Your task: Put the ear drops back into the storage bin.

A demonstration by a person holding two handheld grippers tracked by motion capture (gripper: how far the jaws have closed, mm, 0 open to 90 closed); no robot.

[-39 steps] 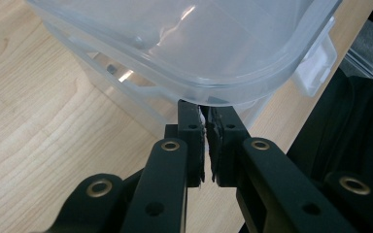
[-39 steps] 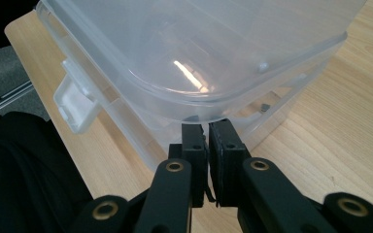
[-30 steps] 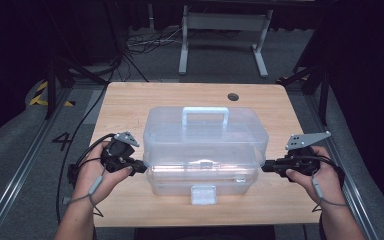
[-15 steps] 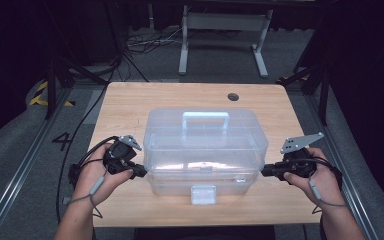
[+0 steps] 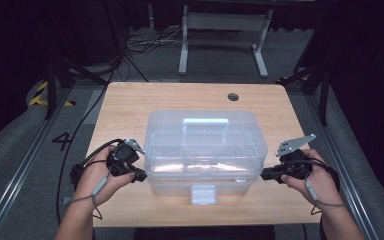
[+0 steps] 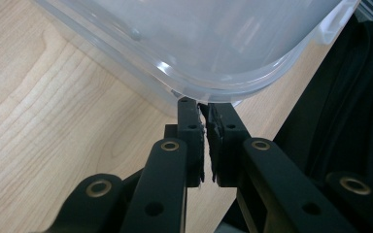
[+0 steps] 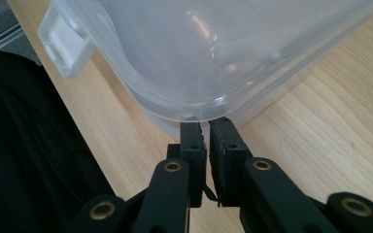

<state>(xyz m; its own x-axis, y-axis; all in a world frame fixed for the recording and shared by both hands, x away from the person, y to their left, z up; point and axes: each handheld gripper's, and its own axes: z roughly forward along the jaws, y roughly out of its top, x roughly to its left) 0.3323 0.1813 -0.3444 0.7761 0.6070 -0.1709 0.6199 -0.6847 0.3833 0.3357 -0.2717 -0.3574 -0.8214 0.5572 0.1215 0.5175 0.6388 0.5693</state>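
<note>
Both claws have edged nearer, left claw point(image 5: 139, 176) and right claw point(image 5: 266, 174) closed, tips under the clear box's point(image 5: 205, 150) lid rim, lifting undone.

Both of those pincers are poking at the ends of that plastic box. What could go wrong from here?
The left gripper and right gripper are shut, with only their tips under the rim of the clear box, so they might slip off. The front latch may pop open if the box tilts.
</note>
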